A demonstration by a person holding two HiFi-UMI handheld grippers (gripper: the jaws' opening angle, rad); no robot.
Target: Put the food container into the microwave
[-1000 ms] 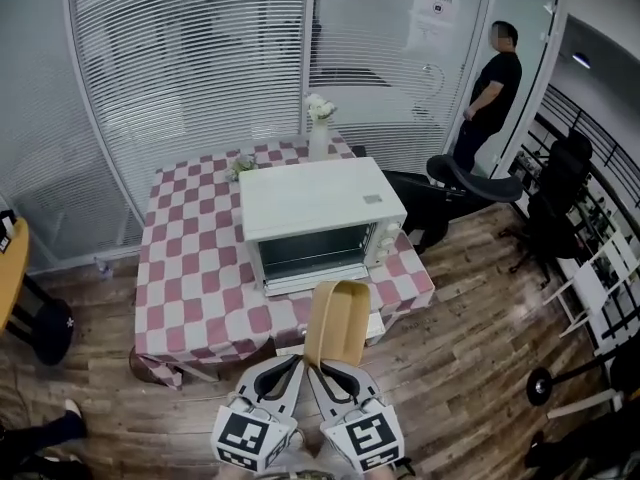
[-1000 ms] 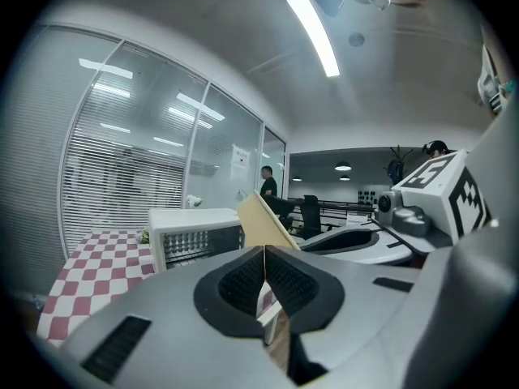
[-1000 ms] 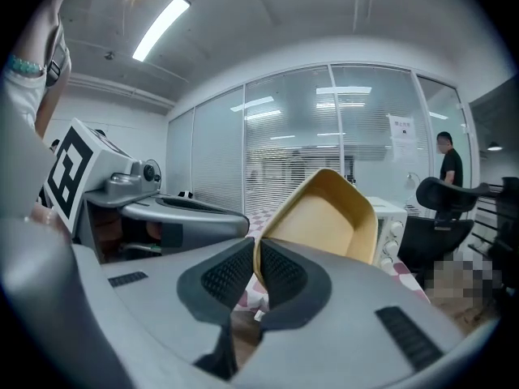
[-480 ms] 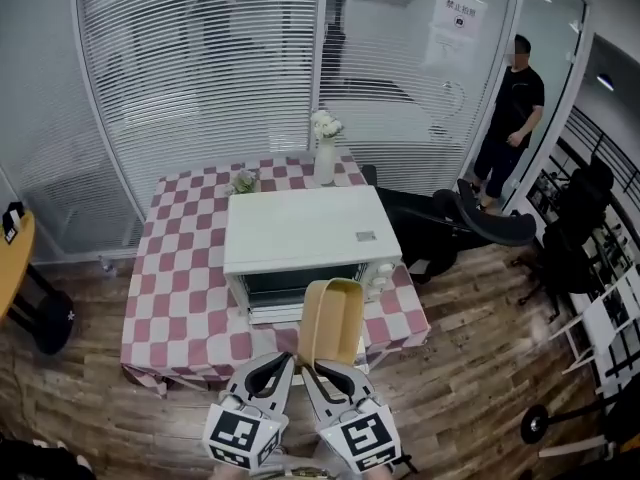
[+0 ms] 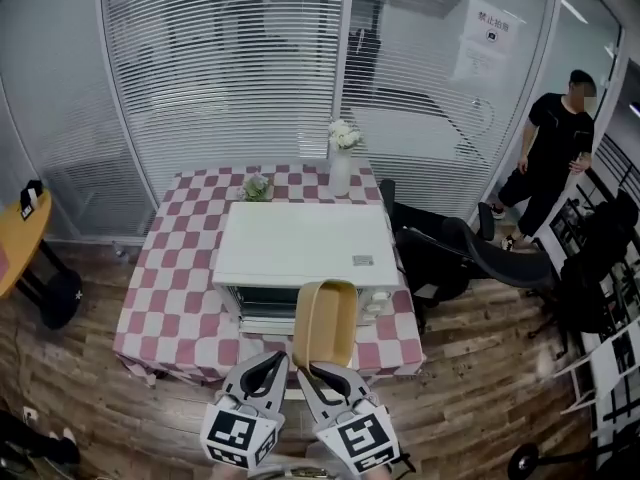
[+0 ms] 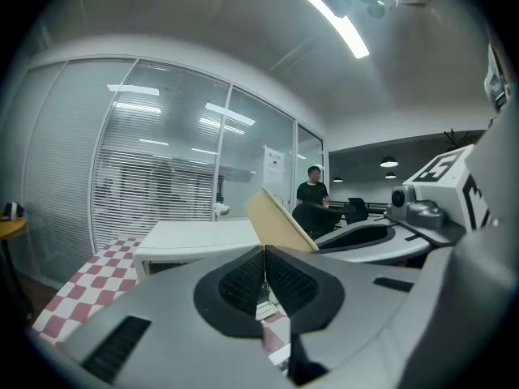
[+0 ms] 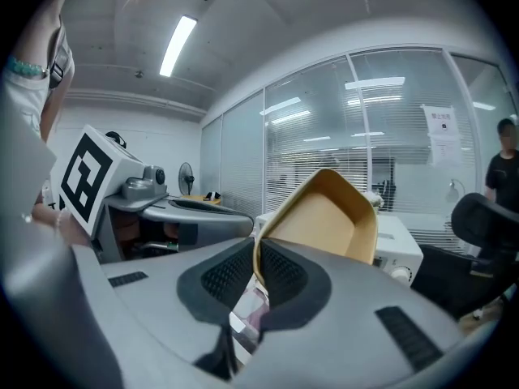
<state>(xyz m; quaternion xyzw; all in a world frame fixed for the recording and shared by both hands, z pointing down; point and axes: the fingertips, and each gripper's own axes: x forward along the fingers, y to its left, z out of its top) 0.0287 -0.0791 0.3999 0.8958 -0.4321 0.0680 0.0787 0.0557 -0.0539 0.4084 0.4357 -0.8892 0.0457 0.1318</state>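
Food container [image 5: 325, 323] juts upward, clamped by left gripper [image 5: 284, 361] and right gripper [image 5: 306, 370].

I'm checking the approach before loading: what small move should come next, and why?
Probably carry the food container forward and lower, toward the microwave. The left gripper and right gripper both clamp its rim. It hangs tipped up on edge, apparently short of the microwave's front.

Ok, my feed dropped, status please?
Left hand-held gripper and right hand-held gripper both shut on container. Container on end, short of microwave. Nothing between them.
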